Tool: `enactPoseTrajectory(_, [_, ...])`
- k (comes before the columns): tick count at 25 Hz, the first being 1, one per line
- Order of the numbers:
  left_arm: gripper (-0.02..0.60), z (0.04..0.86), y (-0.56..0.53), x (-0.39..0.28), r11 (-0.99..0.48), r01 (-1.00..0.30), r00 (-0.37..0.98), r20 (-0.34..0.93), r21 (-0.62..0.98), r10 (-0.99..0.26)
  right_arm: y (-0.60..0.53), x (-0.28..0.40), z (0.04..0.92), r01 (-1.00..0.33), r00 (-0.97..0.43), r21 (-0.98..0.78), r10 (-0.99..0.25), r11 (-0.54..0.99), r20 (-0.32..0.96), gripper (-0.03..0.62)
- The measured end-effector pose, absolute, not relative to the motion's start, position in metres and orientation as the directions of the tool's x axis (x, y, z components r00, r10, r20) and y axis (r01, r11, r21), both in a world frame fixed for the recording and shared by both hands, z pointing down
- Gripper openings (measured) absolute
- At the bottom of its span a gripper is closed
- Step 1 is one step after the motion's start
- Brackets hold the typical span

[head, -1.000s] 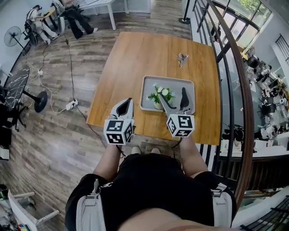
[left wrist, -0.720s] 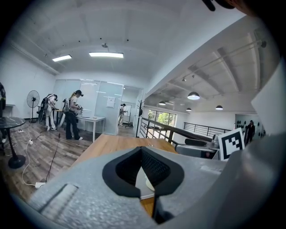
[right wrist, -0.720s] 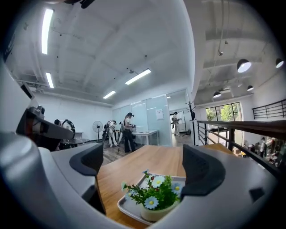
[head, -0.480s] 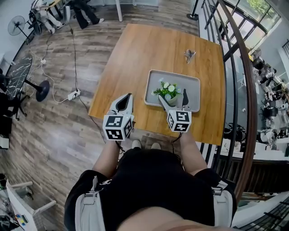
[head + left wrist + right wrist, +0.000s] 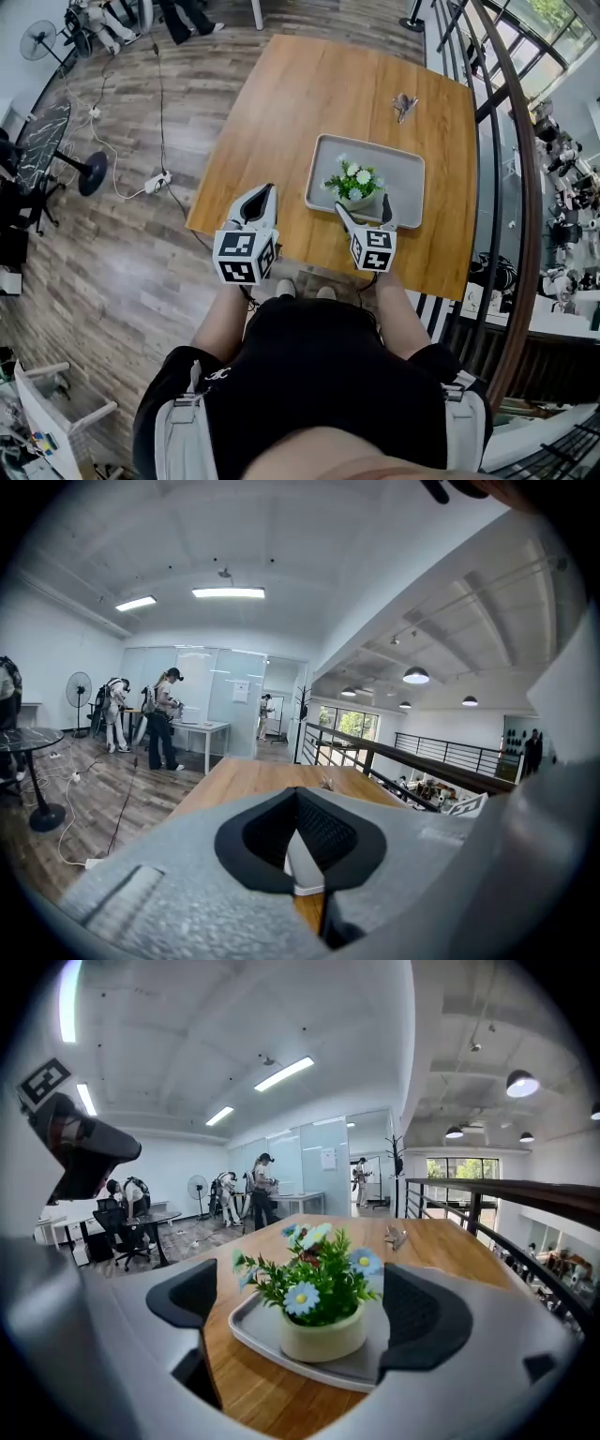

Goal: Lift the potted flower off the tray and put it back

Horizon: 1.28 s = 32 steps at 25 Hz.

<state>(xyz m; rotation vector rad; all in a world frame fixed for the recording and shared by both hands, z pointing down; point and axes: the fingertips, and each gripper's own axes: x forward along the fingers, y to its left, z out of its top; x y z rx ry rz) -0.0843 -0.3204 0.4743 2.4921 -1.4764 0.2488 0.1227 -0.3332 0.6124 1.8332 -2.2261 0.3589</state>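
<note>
The potted flower (image 5: 357, 184), a cream pot with green leaves and white and blue blooms, stands on the grey tray (image 5: 405, 176) on the wooden table (image 5: 281, 122). My right gripper (image 5: 364, 207) is open at the tray's near edge, and its jaws have just widened. The pot sits between the fingertips, untouched. In the right gripper view the pot (image 5: 323, 1332) stands on the tray (image 5: 251, 1327) between the two black pads (image 5: 185, 1293), with a gap on each side. My left gripper (image 5: 265, 192) is shut and holds nothing, over the table's near edge, left of the tray.
A small metal object (image 5: 405, 105) lies on the far part of the table beyond the tray. A railing (image 5: 487, 141) runs along the table's right side. Past the left edge is wooden floor with a cable and a fan stand (image 5: 91, 171). People stand at desks far off.
My right gripper has dropped from above the tray to pot level, and its jaws now flank the pot. The left gripper has barely moved.
</note>
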Motion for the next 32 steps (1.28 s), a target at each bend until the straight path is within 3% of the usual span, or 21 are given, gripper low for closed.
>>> enactPoseTrajectory(9, [0.012,0.480,-0.323,-0.089,-0.446,-0.889,0.457,0.273,0.106,-0.846,-0.339,0.124,0.666,-0.978,-0.203,-0.048,-0.876,0.203,0.438,0.538])
enactPoseTrajectory(27, [0.012,0.483,-0.321,-0.116,-0.353,-0.932,0.360,0.292,0.077,-0.886,-0.377,0.138,0.713,-0.977,-0.177,0.004,-0.830,0.211,0.529,0.538])
enactPoseTrajectory(32, [0.012,0.485,-0.320,-0.129,-0.319,-0.945,0.325,0.301,0.071,-0.896,-0.390,0.137,0.720,-0.971,-0.198,0.003,-0.817,0.238,0.542,0.568])
